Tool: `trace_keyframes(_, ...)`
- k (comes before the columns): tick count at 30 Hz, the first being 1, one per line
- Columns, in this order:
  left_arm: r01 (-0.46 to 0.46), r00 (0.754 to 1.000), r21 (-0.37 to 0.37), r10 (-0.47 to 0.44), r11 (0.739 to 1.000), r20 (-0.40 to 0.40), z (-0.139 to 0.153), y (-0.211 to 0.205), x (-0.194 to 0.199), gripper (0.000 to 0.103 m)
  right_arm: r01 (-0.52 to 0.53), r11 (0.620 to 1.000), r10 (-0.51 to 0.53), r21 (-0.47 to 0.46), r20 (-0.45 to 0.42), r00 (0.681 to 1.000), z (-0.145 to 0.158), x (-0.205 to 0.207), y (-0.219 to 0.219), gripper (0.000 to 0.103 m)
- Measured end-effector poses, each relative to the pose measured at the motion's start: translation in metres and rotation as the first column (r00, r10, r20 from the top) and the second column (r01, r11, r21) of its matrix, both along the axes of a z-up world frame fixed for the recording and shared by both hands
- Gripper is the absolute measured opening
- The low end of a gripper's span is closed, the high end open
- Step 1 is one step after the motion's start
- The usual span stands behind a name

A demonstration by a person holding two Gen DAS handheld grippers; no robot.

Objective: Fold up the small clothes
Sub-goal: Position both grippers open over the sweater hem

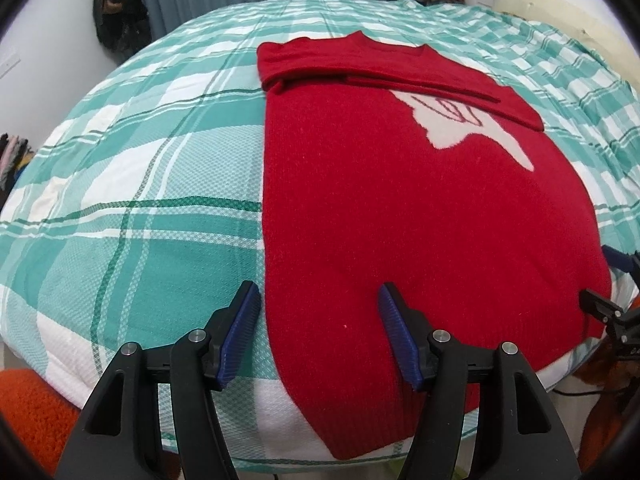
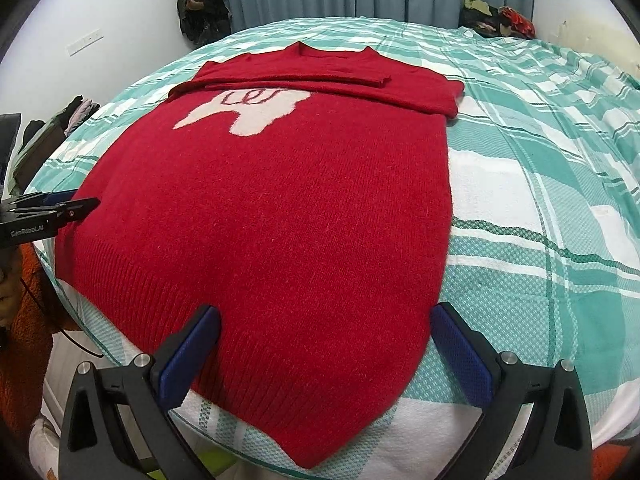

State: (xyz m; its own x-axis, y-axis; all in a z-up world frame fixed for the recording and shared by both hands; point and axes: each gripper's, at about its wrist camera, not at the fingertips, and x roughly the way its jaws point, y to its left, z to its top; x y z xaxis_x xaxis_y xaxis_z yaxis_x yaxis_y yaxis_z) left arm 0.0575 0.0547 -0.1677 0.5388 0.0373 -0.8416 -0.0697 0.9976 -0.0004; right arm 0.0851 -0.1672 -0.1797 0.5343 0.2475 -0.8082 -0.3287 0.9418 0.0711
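both grippers, left gripper and right gripper, gape wide over the near hem of the red sweater; soft, floppy knit, best pinched at hem corners.

Sweater: fuzzy red knit, ribbed hem. Bedspread: matt woven check cloth, waffle texture. Left gripper and right gripper: matt black plastic, ribbed blue pads, metal pins.
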Motion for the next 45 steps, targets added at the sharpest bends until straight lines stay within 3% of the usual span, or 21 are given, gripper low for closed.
trace_keyframes(32,0.004,1.0,0.016,-0.004,1.0,-0.003,-0.001,-0.003,0.001,0.066,-0.007,1.0,0.007,0.003,0.0,1.0,0.003,0.0,0.0,0.103)
trace_keyframes(35,0.0,0.999,-0.039,-0.002,0.999,-0.042,0.011,0.008,0.003,0.067,0.04,0.997,-0.043,0.067,0.047,0.998,0.031,0.001,-0.018,0.099)
trace_keyframes(38,-0.098,0.995,-0.105,0.095,0.99,-0.035,0.031,0.039,-0.012,0.066,0.173,0.966,-0.196,0.192,0.103,0.975,0.064,-0.004,-0.067,0.1)
trace_keyframes(41,-0.168,0.985,-0.22,0.153,0.961,-0.084,0.029,0.072,-0.033,0.066,0.271,0.912,-0.282,0.307,-0.009,0.96,0.067,-0.007,-0.113,0.1)
trace_keyframes(45,-0.109,0.984,-0.36,0.049,0.927,-0.17,0.01,0.063,-0.038,0.065,0.208,0.886,-0.13,0.414,-0.21,0.969,0.043,-0.015,-0.112,0.098)
